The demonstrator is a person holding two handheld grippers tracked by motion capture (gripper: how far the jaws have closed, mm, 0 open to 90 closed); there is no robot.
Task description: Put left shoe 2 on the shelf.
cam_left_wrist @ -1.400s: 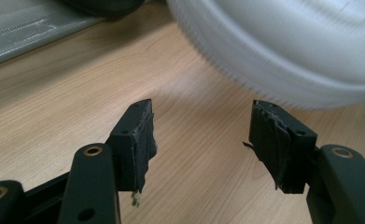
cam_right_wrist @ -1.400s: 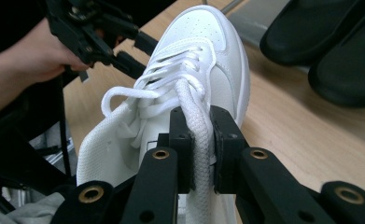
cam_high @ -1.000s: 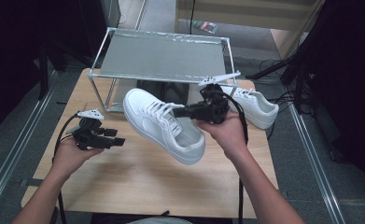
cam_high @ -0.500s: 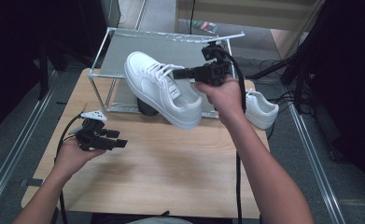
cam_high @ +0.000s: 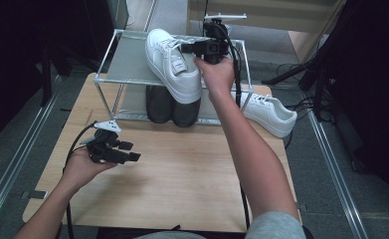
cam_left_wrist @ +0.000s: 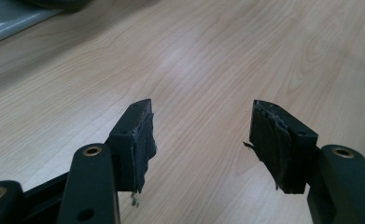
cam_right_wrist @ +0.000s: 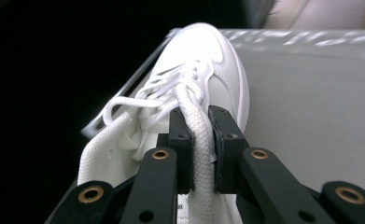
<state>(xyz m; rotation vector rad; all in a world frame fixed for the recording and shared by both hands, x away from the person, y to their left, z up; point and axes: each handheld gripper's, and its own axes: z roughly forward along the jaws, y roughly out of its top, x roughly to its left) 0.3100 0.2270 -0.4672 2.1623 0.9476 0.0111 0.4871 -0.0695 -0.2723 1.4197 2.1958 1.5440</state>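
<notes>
Right tongs (cam_high: 189, 48), clamped on the white sneaker (cam_high: 172, 64), have lifted it onto the rack (cam_high: 127, 67) at upper centre, nearly shelved; left tongs (cam_high: 132, 152) idle apart.

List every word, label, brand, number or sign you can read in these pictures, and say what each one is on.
No text can be read anywhere.
White sneaker held by the right claw: a small pale tag on its tongue in the right gripper view, too blurred to read.
Second white sneaker, dark shoes, rack, table: no markings visible.
</notes>
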